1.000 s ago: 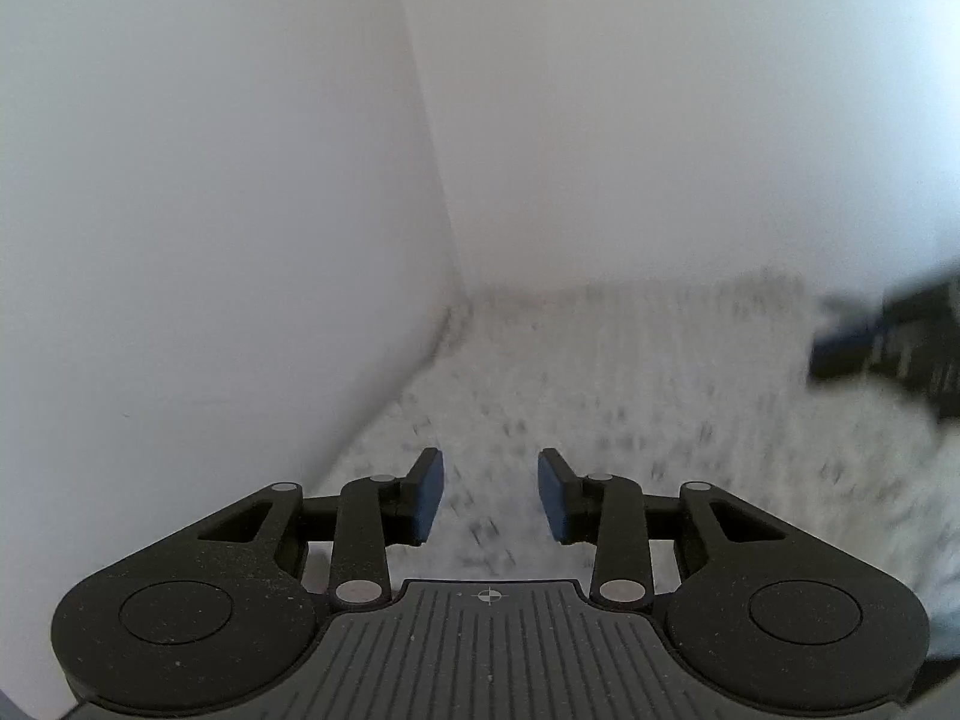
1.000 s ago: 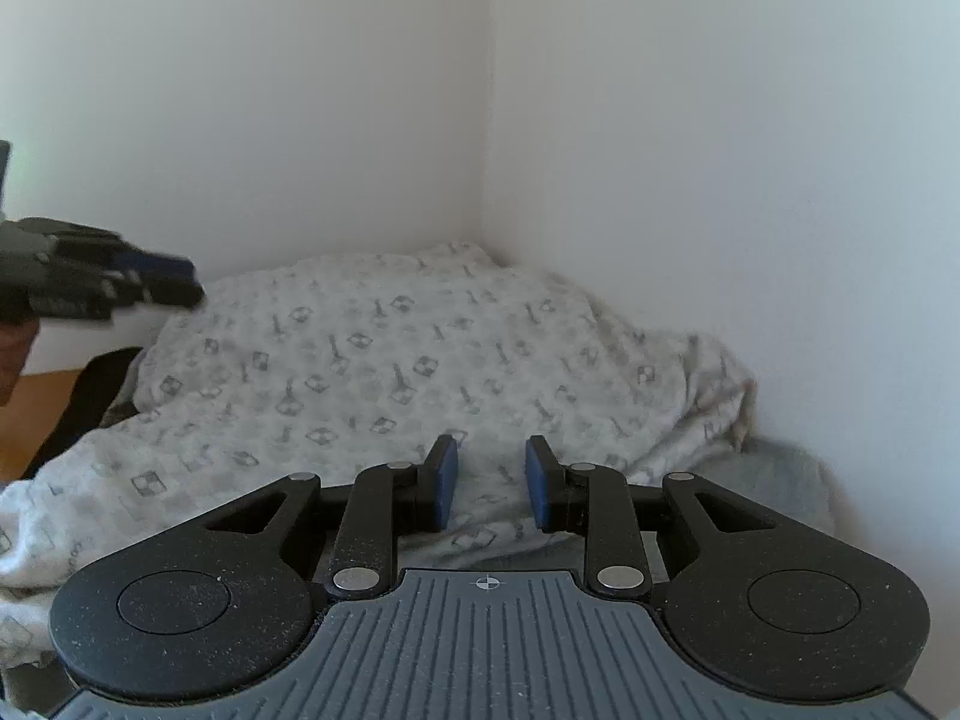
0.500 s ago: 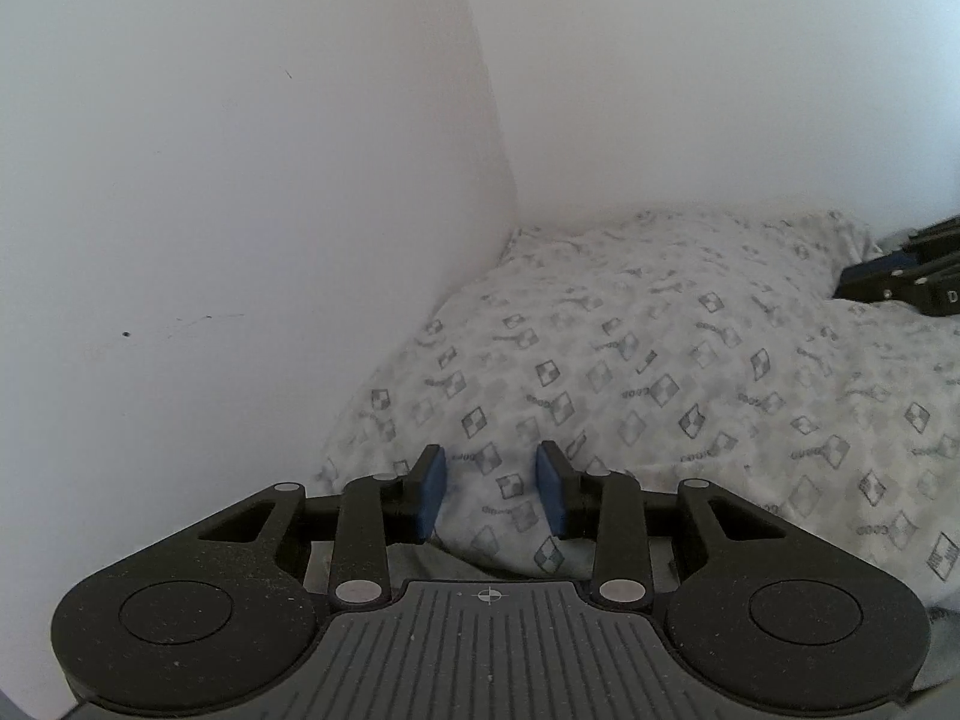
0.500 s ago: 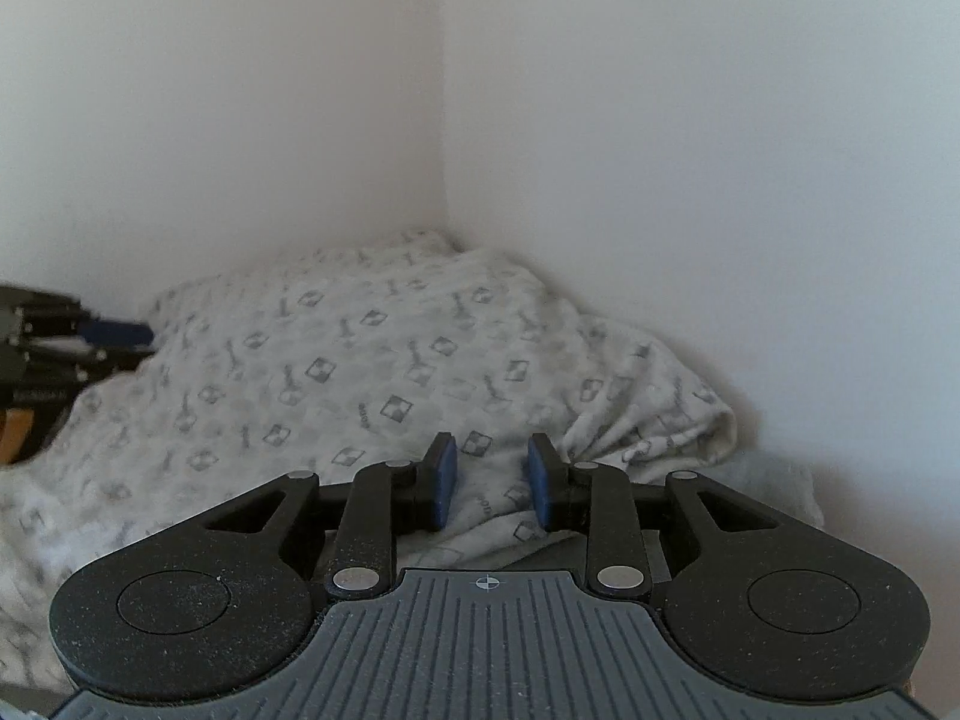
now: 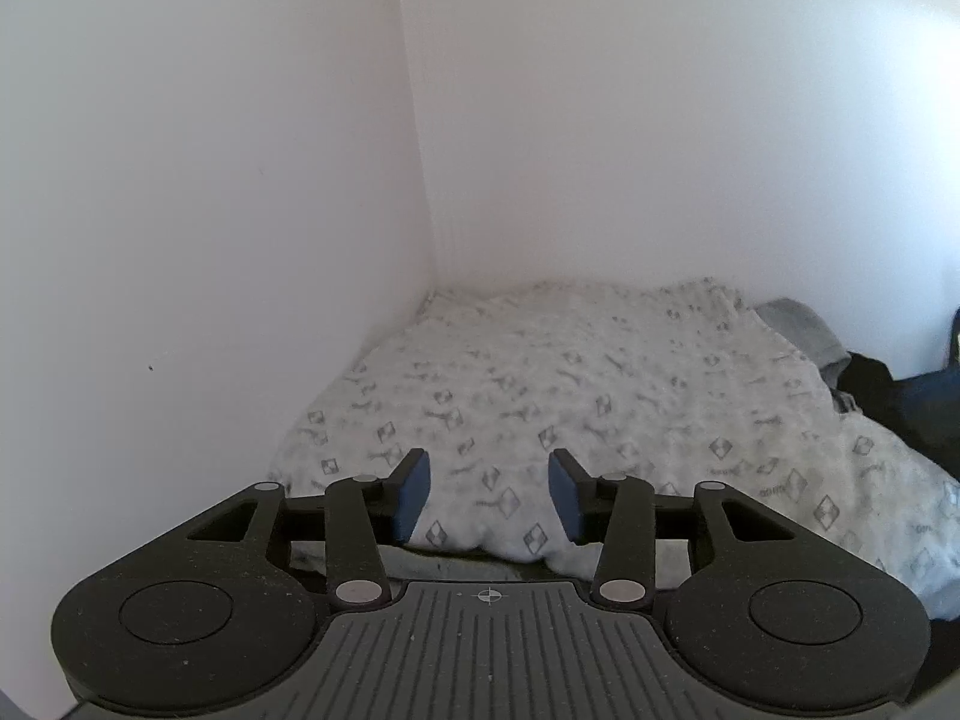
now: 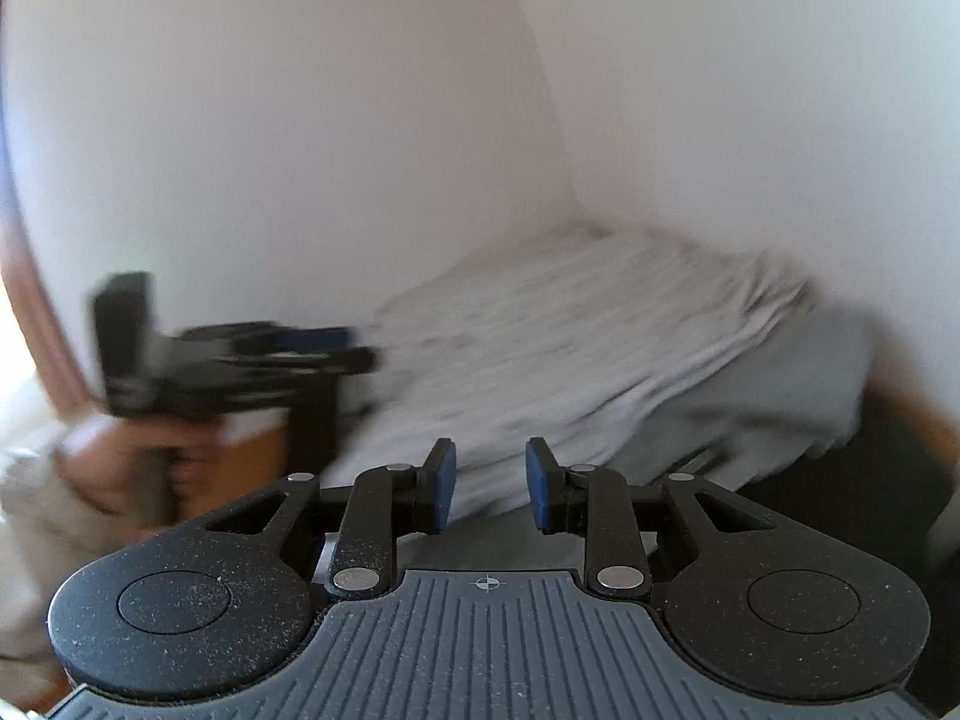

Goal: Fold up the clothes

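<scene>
no legible txt; patterned white garment (image 5: pixel 600 396) has small printed marks (too blurry to read).

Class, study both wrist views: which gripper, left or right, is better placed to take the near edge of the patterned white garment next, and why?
Probably left. The left gripper is open, with the garment's near hem between its fingers. The right gripper view is blurred, its jaws narrower.

Clothes piled in the corner of two white walls

A white patterned garment (image 5: pixel 588 396) lies spread against the wall corner (image 5: pixel 435 276); a grey garment (image 6: pixel 798 378) lies under it and juts out on its right side. What surface carries the pile cannot be told; a dark cloth (image 5: pixel 900 402) sits just right of it.
</scene>
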`<state>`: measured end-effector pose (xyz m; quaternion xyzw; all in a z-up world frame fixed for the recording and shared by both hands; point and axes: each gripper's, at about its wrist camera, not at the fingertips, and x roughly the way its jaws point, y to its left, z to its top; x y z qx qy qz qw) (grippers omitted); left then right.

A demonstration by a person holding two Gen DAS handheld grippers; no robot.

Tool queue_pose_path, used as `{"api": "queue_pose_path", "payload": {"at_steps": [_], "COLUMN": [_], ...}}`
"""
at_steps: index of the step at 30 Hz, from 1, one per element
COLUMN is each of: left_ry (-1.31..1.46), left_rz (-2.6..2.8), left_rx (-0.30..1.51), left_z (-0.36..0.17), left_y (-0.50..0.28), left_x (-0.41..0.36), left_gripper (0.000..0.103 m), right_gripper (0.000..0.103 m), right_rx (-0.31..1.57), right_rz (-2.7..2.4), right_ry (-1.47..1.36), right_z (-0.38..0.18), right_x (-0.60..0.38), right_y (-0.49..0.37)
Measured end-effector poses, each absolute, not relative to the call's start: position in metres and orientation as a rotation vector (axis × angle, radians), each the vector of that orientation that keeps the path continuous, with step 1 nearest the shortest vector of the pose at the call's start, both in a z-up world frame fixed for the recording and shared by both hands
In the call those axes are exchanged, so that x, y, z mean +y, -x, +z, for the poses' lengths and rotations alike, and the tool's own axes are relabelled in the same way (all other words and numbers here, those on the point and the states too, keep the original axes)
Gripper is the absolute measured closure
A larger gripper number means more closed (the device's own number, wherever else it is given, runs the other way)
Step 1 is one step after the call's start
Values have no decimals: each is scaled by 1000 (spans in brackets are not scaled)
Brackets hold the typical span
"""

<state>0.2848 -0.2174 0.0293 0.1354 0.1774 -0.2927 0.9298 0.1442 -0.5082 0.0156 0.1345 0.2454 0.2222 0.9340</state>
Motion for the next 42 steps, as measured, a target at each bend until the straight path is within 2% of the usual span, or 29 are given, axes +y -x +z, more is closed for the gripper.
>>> {"api": "queue_pose_path", "payload": {"at_steps": [1,2,7,9,12,17,19,20,21,25,27,35,36,37,38,39,40,42], "left_ry": [-275,-273,-264,-252,-238,-217,-211,-205,-194,-168,-183,-343,-364,-353,-340,-326,-307,-287], "left_rz": [-611,-623,-659,-676,-696,-735,-752,-759,-774,-840,-864,-864,-851,-859,-869,-879,-874,-857], "left_rx": [361,358,352,357,359,363,366,366,369,385,396,507,520,531,541,551,544,495], "left_z": [31,33,39,42,44,48,50,51,52,55,54,36,35,36,37,38,44,56], "left_y": [-283,-281,-267,-261,-263,-261,-258,-256,-255,-248,-241,-235,-237,-239,-242,-245,-245,-243], "left_x": [-218,-218,-213,-210,-213,-214,-214,-214,-214,-219,-228,-288,-293,-293,-294,-294,-292,-285], "left_gripper": [45,42,41,40,40,39,35,34,34,33,32,31,37,52,62,85,89,91], "right_gripper": [76,75,73,62,53,54,71,77,78,72,60,60,60,60,60,60,60,61], "right_rx": [516,527,571,581,601,593,573,561,552,542,532,487,485,481,476,471,465,454], "right_rz": [454,446,383,372,370,387,389,390,389,369,363,399,403,410,420,429,439,461], "right_ry": [-297,-307,-264,-274,-288,-264,-214,-194,-163,-52,-28,10,2,-6,-15,-24,-34,-44], "right_z": [15,15,14,11,5,-1,0,2,3,4,4,0,0,0,0,0,0,2], "right_x": [-503,-496,-473,-469,-465,-457,-452,-450,-447,-439,-440,-447,-447,-448,-448,-448,-449,-448], "right_y": [-141,-141,-144,-148,-156,-170,-169,-167,-164,-147,-133,-104,-105,-106,-106,-107,-107,-109]}}
